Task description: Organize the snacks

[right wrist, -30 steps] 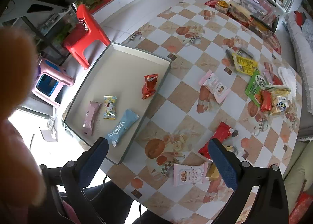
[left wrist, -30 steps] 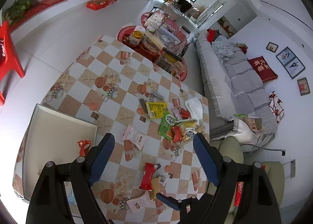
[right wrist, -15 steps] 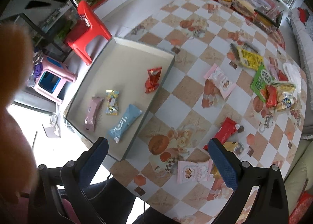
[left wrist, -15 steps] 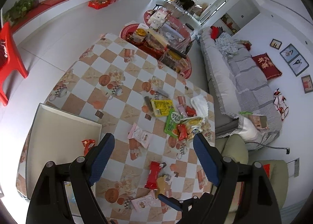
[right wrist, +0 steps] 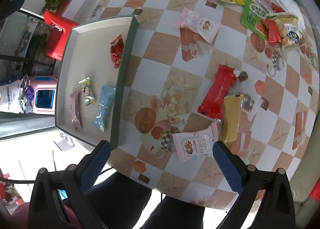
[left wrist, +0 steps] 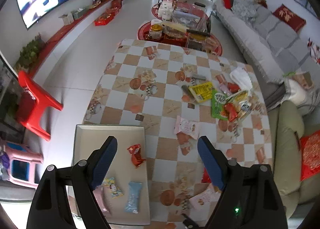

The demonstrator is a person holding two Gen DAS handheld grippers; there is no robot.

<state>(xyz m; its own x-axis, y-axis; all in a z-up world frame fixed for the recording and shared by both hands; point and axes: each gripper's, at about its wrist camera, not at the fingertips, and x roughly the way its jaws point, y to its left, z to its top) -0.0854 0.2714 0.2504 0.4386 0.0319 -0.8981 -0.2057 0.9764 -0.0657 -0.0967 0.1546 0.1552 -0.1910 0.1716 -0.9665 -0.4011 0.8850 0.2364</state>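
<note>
A shallow grey tray (right wrist: 124, 63) (left wrist: 108, 133) lies at the left of the checkered table (right wrist: 160, 53). In it lie a red packet (right wrist: 117, 50) (left wrist: 136, 155), a yellow cartoon packet (right wrist: 87, 91), a pink bar (right wrist: 75, 109) and a light blue bar (right wrist: 104, 107) (left wrist: 133, 197). Loose on the table are a pink cracker pack (right wrist: 193, 145), a long red pack (right wrist: 219, 92), a mustard pack (right wrist: 231, 119), another pink pack (right wrist: 200, 24) (left wrist: 187, 127) and a far pile with a green pack (right wrist: 253, 17) (left wrist: 218, 104) and a yellow pack (left wrist: 202, 91). My left gripper (left wrist: 157, 161) hangs open over the tray's right edge. My right gripper (right wrist: 160, 165) is open above the table's near edge, nothing between its fingers.
A red plastic stool (left wrist: 34, 105) and a pink stool (right wrist: 43, 93) stand left of the table. Beyond the table's far end are round red tables loaded with jars and boxes (left wrist: 178, 23). A grey sofa (left wrist: 266, 37) runs along the right, with an olive seat (left wrist: 288, 149). A person's dark trousers (right wrist: 124, 203) show below the table edge.
Both grippers rolled and sank toward the table. The left view swung so the tray's snacks now sit between its fingers; the right view closed in on the near packs. Jaws stayed open.
</note>
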